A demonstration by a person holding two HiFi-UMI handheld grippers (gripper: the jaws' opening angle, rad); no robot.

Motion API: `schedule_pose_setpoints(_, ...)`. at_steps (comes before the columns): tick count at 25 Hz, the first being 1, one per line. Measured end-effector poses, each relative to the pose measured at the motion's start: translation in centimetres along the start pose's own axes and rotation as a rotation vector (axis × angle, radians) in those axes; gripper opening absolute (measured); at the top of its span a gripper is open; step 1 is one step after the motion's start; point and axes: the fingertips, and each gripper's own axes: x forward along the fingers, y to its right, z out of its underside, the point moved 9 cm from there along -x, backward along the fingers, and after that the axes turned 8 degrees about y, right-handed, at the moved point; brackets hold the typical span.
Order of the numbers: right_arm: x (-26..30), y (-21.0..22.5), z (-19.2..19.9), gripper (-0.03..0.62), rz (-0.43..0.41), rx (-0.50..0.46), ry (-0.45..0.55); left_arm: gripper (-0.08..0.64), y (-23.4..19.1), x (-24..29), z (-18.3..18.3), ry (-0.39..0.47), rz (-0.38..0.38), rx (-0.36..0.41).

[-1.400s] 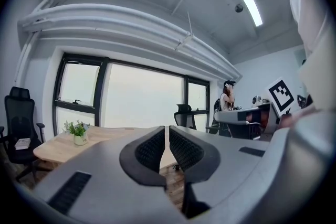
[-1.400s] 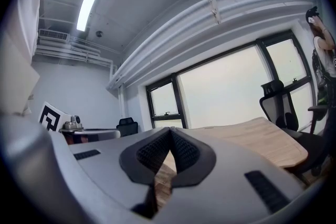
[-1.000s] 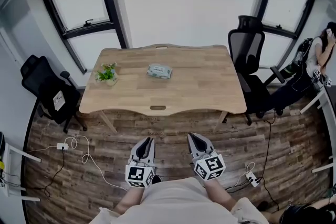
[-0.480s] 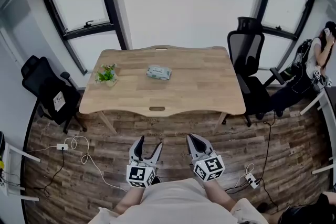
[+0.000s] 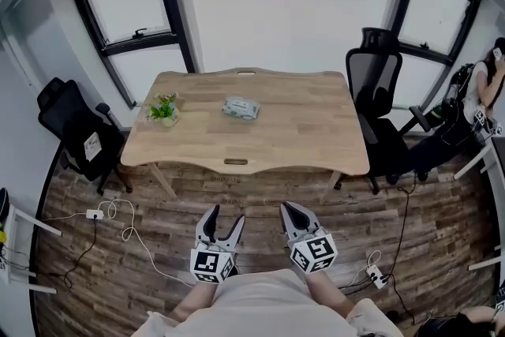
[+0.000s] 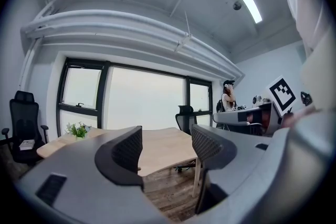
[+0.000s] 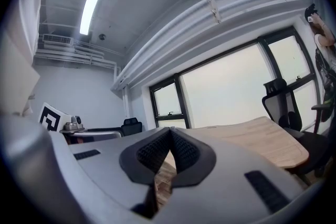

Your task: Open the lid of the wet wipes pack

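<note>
Wet wipes pack [image 5: 239, 107], pale grey-green, lies flat on the wooden table [image 5: 300, 130], a bit left of centre & toward the far edge. Its lid is too small to make out from here. We judge it still unopened, since nothing touches the pack.

Both tools are well apart from it, held low near our body on the near side of the table, over the floor.
- Left gripper [image 5: 223, 219]: jaws wide apart, have just been opening, nothing btw them. Its own view shows only table & floor through the gap.
- Right gripper [image 5: 291, 207]: jaws closed tip to tip, holding nothing.

As we read it, the task hasn't really begun. Approach, steadying the pack & lifting the lid all remain.

Surface: light wood top w/ wavy long edges & a handle slot at the near & far sides. A small potted plant [image 5: 162, 110] stands near the left end, well apart from the pack.

Room:
- Dark wood-plank floor [image 5: 410, 225], w/ white cables [image 5: 118, 215] trailing across it at left.
- Black office chair [image 5: 377, 83] just beside the table's right end; a second chair [image 5: 75, 130] off the left corner.
- Big black-framed windows [image 5: 130, 8] behind, bright white.
- A person [image 5: 491, 79] at the far right edge, near another desk.
</note>
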Motion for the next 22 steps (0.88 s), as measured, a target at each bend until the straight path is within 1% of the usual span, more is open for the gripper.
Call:
schedule_pose_setpoints(5,-1.0,1.2,-0.2,0.008,-0.022,-0.001,-0.003,0.299,1.6,0.2,0.3,-0.003,-0.03,-0.02)
schedule_pose_setpoints(11,-2.2,2.0,-0.4,0.008,-0.045,-0.002,-0.006,0.299,3.6,0.0,0.7,-0.007,-0.038,-0.02)
schedule_pose_setpoints(22,-2.5,3.0,-0.7,0.008,-0.062,0.004,-0.003,0.299,4.3,0.4,0.6,-0.002,-0.058,-0.016)
